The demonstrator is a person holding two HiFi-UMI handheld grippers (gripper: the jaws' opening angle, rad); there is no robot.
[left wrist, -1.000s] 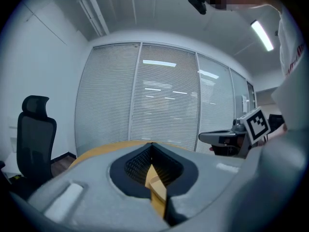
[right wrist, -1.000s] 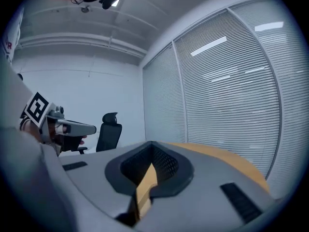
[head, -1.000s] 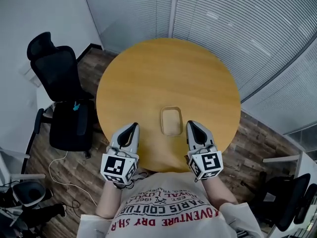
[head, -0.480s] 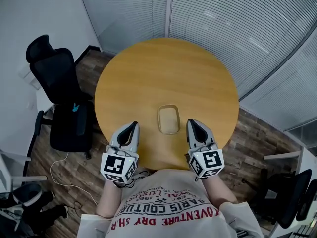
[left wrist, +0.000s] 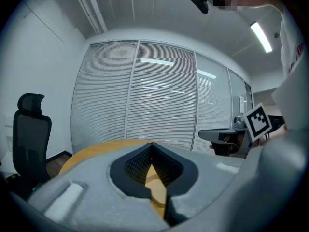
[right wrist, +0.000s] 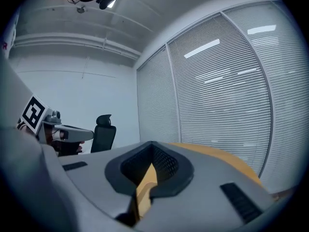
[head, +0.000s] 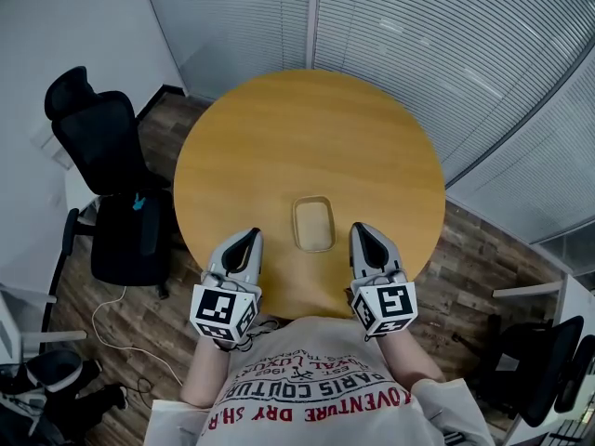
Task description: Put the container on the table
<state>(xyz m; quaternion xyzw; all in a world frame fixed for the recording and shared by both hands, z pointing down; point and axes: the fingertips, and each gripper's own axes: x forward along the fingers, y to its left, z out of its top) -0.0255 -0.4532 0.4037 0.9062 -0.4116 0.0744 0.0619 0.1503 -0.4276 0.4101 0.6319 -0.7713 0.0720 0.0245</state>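
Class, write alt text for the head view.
A clear container sits on a round wooden table, between the left gripper and the right gripper, both shut and neither touching it. A black office chair stands at left.

Black office chair (head: 107,147); dark plank floor (head: 469,258); curved slatted blinds (head: 390,35); white wall (head: 65,17)

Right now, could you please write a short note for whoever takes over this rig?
Left gripper: shut, empty, over the table's near edge, left of the container.
Right gripper: shut, empty, right of the container.
Container: rests on the table, between the grippers, touched by neither.
Done: container is on the table.
Left: nothing, as far as the views show.
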